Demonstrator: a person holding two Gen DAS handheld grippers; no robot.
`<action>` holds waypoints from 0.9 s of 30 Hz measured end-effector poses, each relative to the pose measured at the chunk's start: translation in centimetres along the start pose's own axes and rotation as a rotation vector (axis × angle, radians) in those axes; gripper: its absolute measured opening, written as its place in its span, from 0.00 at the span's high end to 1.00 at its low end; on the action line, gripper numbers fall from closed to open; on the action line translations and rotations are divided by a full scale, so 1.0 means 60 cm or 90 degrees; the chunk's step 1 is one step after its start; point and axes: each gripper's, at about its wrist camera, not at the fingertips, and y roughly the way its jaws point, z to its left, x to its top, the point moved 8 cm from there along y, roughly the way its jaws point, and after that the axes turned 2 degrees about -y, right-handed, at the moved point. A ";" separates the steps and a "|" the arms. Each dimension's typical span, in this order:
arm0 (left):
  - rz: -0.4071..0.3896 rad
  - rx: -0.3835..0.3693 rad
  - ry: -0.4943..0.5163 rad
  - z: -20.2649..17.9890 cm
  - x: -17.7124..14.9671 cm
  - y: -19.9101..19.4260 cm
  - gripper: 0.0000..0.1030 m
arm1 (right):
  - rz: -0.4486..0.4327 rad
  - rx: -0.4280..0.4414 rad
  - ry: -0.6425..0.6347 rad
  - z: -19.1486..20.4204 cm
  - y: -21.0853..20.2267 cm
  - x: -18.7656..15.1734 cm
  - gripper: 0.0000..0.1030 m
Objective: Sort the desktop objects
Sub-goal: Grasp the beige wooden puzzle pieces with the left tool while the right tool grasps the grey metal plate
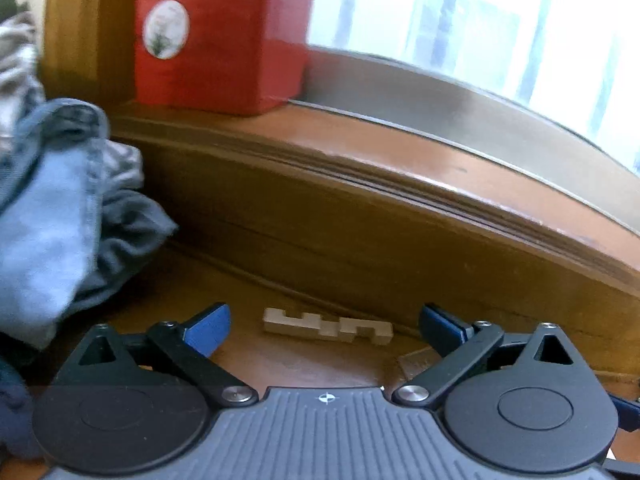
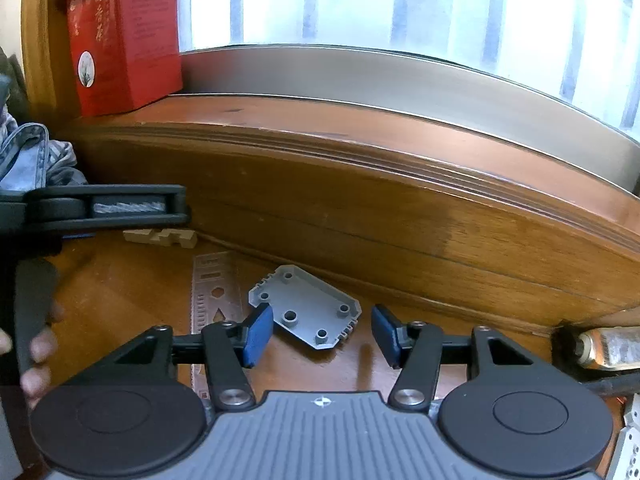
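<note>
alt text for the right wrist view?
The right gripper hangs open over a flat grey plastic plate with round holes on a brown wooden desk. A clear stencil ruler lies left of it, a notched pale wooden block behind.

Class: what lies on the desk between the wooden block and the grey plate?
A clear stencil ruler, seen in the right wrist view, lies between the wooden block and the grey plate.

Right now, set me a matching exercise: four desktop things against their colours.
Things:
1. tea box
2. notched wooden block
3. plastic cover plate
4. crumpled cloth

Colours:
A. grey
B. pale wood
C. blue-grey
D. red

Pairs: 1-D, 2-B, 3-A, 4-C
</note>
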 end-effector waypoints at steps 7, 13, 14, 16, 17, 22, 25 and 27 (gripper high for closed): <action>0.004 0.018 0.054 -0.015 -0.004 0.027 0.26 | -0.004 0.004 -0.001 -0.004 0.006 0.004 0.44; 0.002 -0.005 0.047 -0.004 -0.006 0.016 0.26 | -0.002 0.027 0.025 -0.009 0.019 0.005 0.43; 0.002 -0.006 0.046 -0.002 -0.008 0.013 0.26 | -0.001 0.029 0.029 -0.008 0.020 0.005 0.43; 0.001 -0.008 0.043 0.001 -0.010 0.007 0.27 | 0.000 0.033 0.033 -0.008 0.021 0.007 0.42; 0.000 -0.008 0.043 -0.004 -0.009 0.015 0.26 | -0.001 0.035 0.033 -0.006 0.021 0.006 0.40; -0.003 -0.023 0.046 -0.020 -0.006 0.019 0.27 | 0.004 0.036 0.002 0.008 0.031 0.002 0.40; -0.012 -0.035 0.055 -0.022 -0.002 0.010 0.26 | 0.003 0.043 -0.005 0.009 0.027 0.002 0.47; -0.015 -0.042 0.060 -0.024 -0.002 0.001 0.27 | 0.004 0.044 -0.007 0.009 0.024 0.002 0.49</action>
